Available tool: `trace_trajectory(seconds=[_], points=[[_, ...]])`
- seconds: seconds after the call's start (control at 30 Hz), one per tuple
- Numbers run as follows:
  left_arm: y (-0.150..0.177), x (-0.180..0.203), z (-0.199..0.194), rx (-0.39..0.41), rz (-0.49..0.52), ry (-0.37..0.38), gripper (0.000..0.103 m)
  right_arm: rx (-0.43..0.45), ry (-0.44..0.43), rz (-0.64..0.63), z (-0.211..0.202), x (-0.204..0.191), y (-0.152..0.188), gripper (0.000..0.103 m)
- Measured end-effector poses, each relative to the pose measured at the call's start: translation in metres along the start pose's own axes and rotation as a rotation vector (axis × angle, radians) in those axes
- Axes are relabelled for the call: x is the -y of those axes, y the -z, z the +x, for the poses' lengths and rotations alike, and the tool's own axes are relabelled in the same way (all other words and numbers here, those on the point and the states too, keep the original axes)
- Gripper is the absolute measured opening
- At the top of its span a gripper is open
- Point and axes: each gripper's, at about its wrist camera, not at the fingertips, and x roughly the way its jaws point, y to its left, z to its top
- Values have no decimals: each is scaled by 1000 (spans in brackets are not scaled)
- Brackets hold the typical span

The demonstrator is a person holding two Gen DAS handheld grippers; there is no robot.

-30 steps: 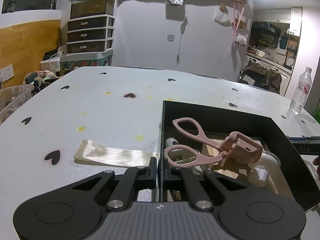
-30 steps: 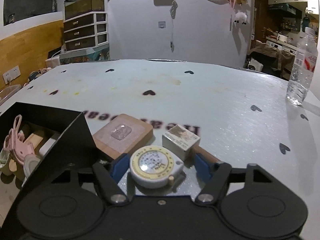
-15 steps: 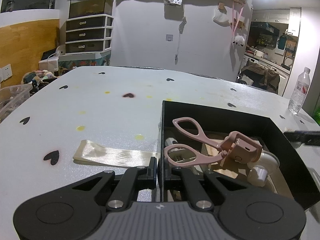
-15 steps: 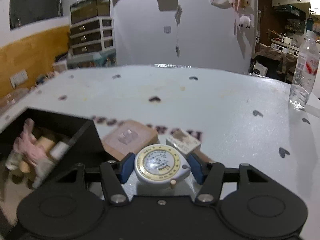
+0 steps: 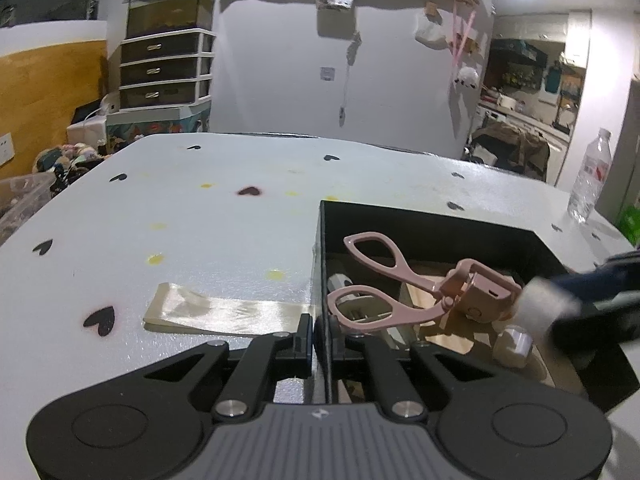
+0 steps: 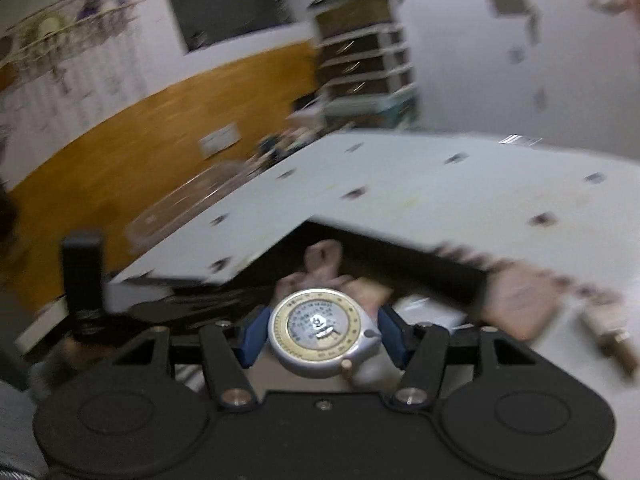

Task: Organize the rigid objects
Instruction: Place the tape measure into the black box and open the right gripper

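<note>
Step in hand, as I judge it: carrying the tape measure [image 6: 325,330] to the black box [image 5: 432,226], which sits on the white table [image 5: 200,220].

Black box: open-topped. The left gripper [image 5: 314,328] is pinched shut on its near left wall, seemingly steadying it.

Inside the box: pink eyelash curler [image 5: 400,280] on top, small white pieces beneath and to its right.

Right gripper [image 6: 322,334]: blue pads clamped at medium width on the round tape measure, held just above the box's near edge. The left view shows it as a smear over the box's right side.

Beside the box, outside its right wall: a tan flat packet [image 6: 520,300] and a small carton [image 6: 608,326].

Next move likely calls for a free spot clear of the curler, lowering, then releasing.

Hard to read: the right view is motion-blurred; the dial print is illegible. The box floor under the curler is mostly hidden. The ribbon strip [image 5: 224,314] left of the box is partly behind the fingers.
</note>
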Motion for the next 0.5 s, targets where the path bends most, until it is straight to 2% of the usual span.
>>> trace_trajectory(seconds=[0.1,0.2,0.3,0.4,0.5], points=[[-1,-1,0,-9,12,9,8,-71,-14,-39,24,-13,3,60],[-3,-5,-1,-13,-23,29,9,-120,-6,-37,42,-15,7,60],[-3,-10,-3,-15,-56,53,11,-137,8,-15,54,-13,8,60],[-4,-10,-3,-18,-55,55,11,-130,-7,1,59,-14,6,60],[-5,-16,-1,-25,-101,81,13,-140,-25,39,66,-14,3,61]])
